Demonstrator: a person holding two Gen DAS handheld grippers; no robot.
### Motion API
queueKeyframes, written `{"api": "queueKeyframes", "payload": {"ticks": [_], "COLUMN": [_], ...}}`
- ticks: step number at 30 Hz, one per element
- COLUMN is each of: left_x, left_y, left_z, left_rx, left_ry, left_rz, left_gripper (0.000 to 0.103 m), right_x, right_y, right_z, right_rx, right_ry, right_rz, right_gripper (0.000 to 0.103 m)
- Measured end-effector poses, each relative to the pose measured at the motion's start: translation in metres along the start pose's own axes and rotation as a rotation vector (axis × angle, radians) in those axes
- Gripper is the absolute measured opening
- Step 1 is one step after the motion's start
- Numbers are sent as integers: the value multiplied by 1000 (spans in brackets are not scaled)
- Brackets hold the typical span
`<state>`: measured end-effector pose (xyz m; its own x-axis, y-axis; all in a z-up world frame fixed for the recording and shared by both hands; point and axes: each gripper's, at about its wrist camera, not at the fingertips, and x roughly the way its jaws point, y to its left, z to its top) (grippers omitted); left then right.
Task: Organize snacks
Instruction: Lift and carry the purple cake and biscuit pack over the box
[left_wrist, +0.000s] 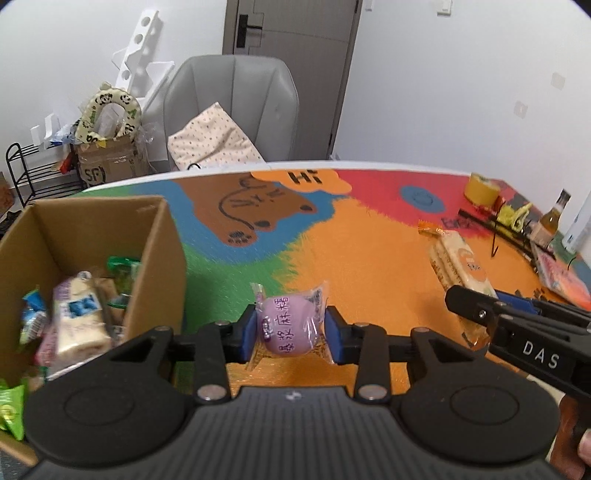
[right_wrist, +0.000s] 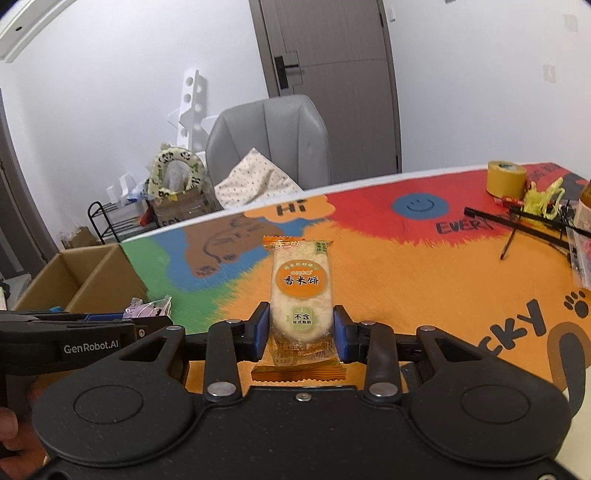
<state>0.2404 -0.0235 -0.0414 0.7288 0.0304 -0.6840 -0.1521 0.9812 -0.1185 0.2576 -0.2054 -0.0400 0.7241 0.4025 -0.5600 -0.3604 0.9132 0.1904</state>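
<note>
- The left gripper (left_wrist: 290, 330) has its blue fingers (left_wrist: 246, 334) pressed on a round purple mochi in a clear plastic wrapper (left_wrist: 290, 325), at the lower middle of the left wrist view.
- The right gripper (right_wrist: 301, 332) has its fingers closed on the lower part of a long orange-and-white rice cracker packet (right_wrist: 300, 291), in the middle of the right wrist view.
- The open brown cardboard box (left_wrist: 162, 240) stands at the left of the left wrist view and already has several wrapped snacks inside.
- Risk, as I judge it: the mochi wrapper is smooth and the body is soft, so it may slip or squash.
- The cracker packet is held near one end only; a fast swing may tilt it out of the fingers.
- The two grippers are near each other, so they may collide on the way to the box.
- The colourful cartoon-printed tabletop (left_wrist: 369, 236) is mostly free in the middle; clutter such as the yellow tape roll (right_wrist: 506, 179) sits at the far right.
</note>
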Motion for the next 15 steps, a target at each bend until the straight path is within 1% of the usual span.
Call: {"api": "queueKeyframes", "payload": {"ticks": [7,15], "left_x": [-29,-59], "left_y": [17,45], "left_z": [6,9], "left_rx": [-21,-52], "left_ry": [-49,-91], "left_rz": [-5,19], "left_gripper": [37,37], "right_x": [-13,-21], "right_y": [21,50], "right_z": [7,13], "right_rx": [-18,-52], "right_ry": [-38,-71], "right_rz": [24,62], "right_gripper": [33,33]}}
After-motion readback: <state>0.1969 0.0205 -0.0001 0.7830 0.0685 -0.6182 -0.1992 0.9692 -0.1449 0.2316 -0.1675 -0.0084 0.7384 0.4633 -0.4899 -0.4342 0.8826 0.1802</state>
